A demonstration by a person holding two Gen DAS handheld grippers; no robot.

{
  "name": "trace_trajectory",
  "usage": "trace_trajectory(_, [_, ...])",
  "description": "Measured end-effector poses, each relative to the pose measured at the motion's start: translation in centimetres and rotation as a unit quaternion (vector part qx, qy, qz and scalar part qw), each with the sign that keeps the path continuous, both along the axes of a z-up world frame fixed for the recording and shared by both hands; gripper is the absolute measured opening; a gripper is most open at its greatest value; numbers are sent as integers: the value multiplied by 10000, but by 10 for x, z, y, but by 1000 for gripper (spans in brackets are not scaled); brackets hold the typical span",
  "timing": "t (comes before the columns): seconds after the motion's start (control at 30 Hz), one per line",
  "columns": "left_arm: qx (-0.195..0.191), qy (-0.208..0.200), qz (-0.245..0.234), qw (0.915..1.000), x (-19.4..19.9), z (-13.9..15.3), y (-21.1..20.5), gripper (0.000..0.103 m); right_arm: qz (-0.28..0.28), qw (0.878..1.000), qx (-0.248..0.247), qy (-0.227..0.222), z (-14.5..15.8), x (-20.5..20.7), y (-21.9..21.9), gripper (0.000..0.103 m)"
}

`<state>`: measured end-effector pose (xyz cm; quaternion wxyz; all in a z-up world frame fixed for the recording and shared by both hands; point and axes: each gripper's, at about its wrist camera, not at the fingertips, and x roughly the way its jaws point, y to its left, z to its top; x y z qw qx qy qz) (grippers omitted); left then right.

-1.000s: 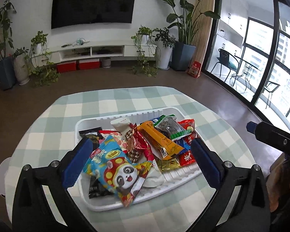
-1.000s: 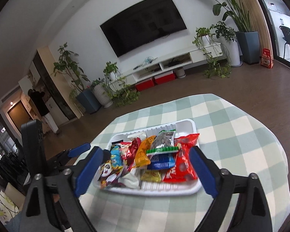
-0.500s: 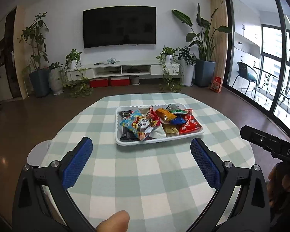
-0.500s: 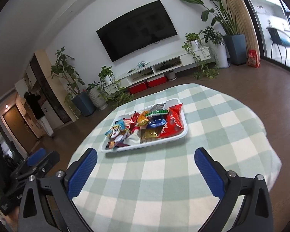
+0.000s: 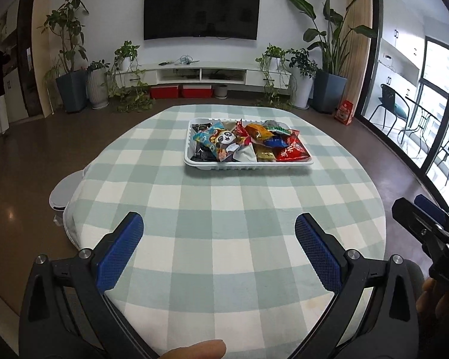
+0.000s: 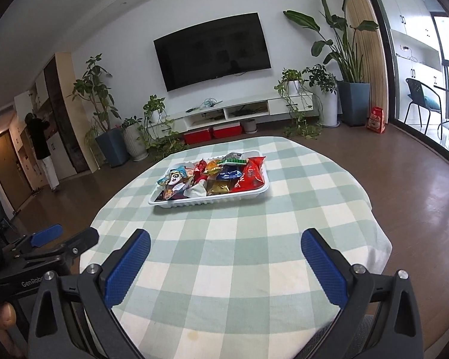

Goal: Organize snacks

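A white tray [image 5: 248, 164] [image 6: 212, 202] holds several snack packets, among them a blue panda packet [image 5: 220, 140] [image 6: 173, 178] and a red packet [image 5: 291, 151] [image 6: 250, 175]. It sits on the far half of a round table with a green-and-white checked cloth [image 5: 224, 224] [image 6: 239, 239]. My left gripper [image 5: 218, 239] is open and empty over the near part of the table, well short of the tray. My right gripper [image 6: 226, 252] is open and empty, also well back from the tray. Each gripper shows at the edge of the other's view.
A white stool [image 5: 64, 191] stands at the table's left edge. Beyond the table are a TV wall, a low white cabinet [image 5: 206, 74], potted plants and glass balcony doors at right. A person [image 6: 43, 149] stands far left.
Both grippers have pulled back from just over the tray to the near side of the table, staying open and empty. The tray and snacks have not moved.
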<state>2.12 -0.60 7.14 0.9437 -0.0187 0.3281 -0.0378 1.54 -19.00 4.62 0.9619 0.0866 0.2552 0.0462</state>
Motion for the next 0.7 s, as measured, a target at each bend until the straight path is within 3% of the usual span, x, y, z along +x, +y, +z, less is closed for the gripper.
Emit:
trace_trajectory(0.17, [215,195,186,9994,10,-7,-2,103,-42,9999,35,106,0,-1,3,103])
trace_trajectory(0.7, [82,473,132,9988,30,-25,2,103,-85,9981,-155,590,-15,7,14,103])
